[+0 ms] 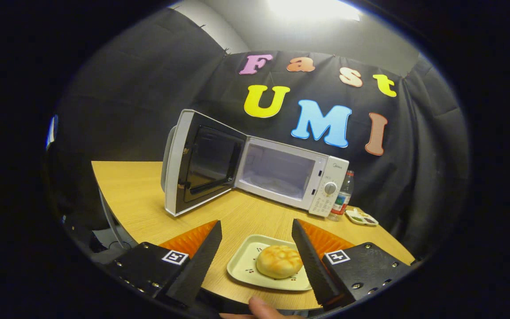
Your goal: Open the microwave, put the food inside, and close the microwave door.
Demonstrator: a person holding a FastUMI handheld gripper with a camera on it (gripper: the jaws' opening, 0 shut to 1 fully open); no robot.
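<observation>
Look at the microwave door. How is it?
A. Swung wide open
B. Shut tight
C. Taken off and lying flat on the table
A. The microwave door stands swung out on its hinge side, so you can see into the empty inside. The bun sits on its plate between the open fingers of the gripper, not yet gripped.

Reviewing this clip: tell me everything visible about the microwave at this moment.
The white box-shaped microwave stands upright on the light wooden table, beyond the open gripper. Its door, white-framed with a dark window, is swung wide open on the hinge side. The pale cavity looks empty. A round dial sits on the control panel, beside which a clear plastic bottle stands.
</observation>
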